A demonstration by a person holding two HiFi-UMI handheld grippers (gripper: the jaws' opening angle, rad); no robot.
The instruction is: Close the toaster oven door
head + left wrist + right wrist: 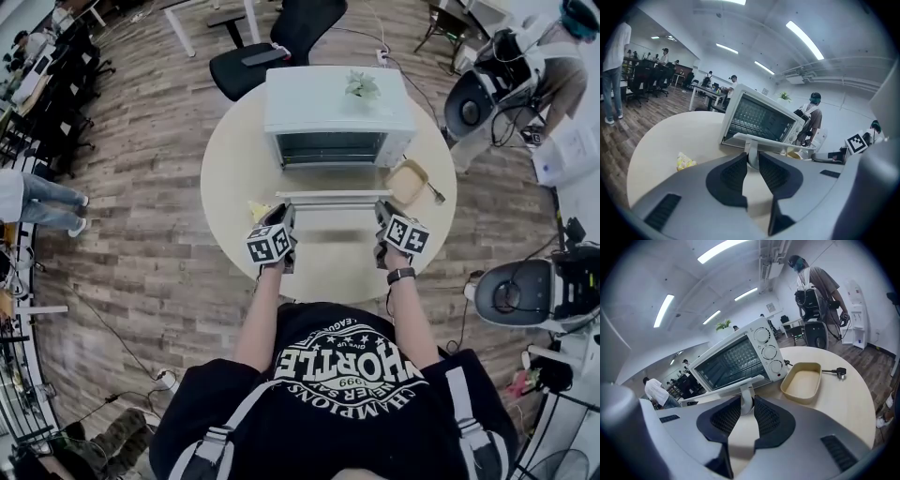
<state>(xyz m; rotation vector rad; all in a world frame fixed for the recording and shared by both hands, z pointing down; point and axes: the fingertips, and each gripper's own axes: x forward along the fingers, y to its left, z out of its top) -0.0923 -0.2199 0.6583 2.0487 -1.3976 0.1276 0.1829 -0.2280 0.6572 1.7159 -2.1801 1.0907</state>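
Head view: you stand at a round table (234,169) with the white toaster oven (337,112) in the middle, and its door (333,180) hangs open toward you. Your left gripper (284,214) and right gripper (384,214) each sit at one end of the door handle (333,198). A small plant (361,86) stands on the oven's top. A tan tray (406,183) lies just beside the oven on your right, and its bare bottom shows. Left gripper view: your left gripper (753,157) has its jaws nearly together, pinching the white post of the door handle (752,149). Inside the oven (759,117) you see a wire rack (752,123). A yellow crumpled scrap (685,161) lies on the table. Right gripper view: your right gripper (746,404) squeezes the other handle post (746,398) the same way. The tray (802,380) shows only its bare bottom, with a plug (839,373) near it.
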